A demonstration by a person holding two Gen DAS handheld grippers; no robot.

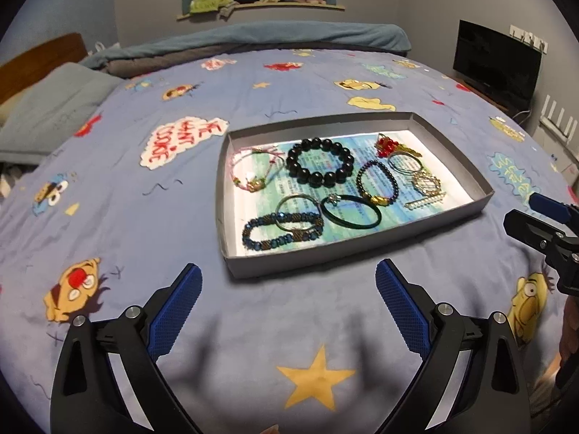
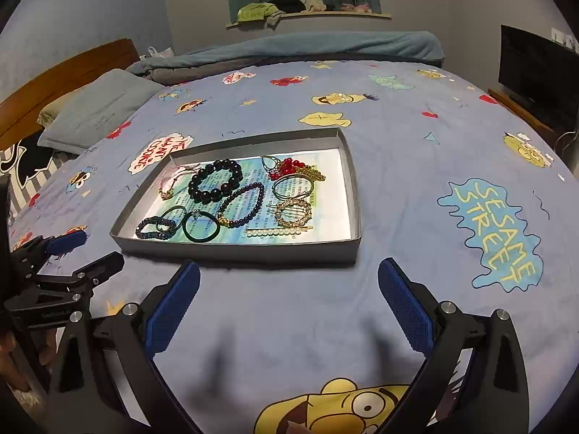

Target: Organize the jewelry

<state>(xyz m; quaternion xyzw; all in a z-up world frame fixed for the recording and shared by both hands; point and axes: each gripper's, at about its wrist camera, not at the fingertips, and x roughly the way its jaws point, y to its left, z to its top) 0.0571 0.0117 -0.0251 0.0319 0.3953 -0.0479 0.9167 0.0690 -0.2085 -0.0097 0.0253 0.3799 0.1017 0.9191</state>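
Note:
A shallow grey box tray (image 1: 362, 249) (image 2: 239, 251) lies on the bed and holds several pieces of jewelry: a black bead bracelet (image 1: 320, 161) (image 2: 216, 180), a pink cord bracelet (image 1: 255, 168), a blue bead bracelet (image 1: 282, 231) (image 2: 155, 228), a dark green ring band (image 1: 351, 213) (image 2: 201, 226), a purple bead bracelet (image 1: 376, 182) (image 2: 242, 204), red beads (image 1: 385, 146) (image 2: 286, 168) and a pearl clip (image 2: 278, 232). My left gripper (image 1: 289, 282) is open and empty, just in front of the tray. My right gripper (image 2: 289, 278) is open and empty, also just in front of it.
The bed has a blue Sesame Street cover (image 1: 181, 144) (image 2: 434, 144). A grey pillow (image 1: 50, 115) and wooden headboard (image 2: 54, 79) are at the left. A folded blanket (image 1: 253, 43) lies at the far end. A dark screen (image 1: 495, 61) stands at the right.

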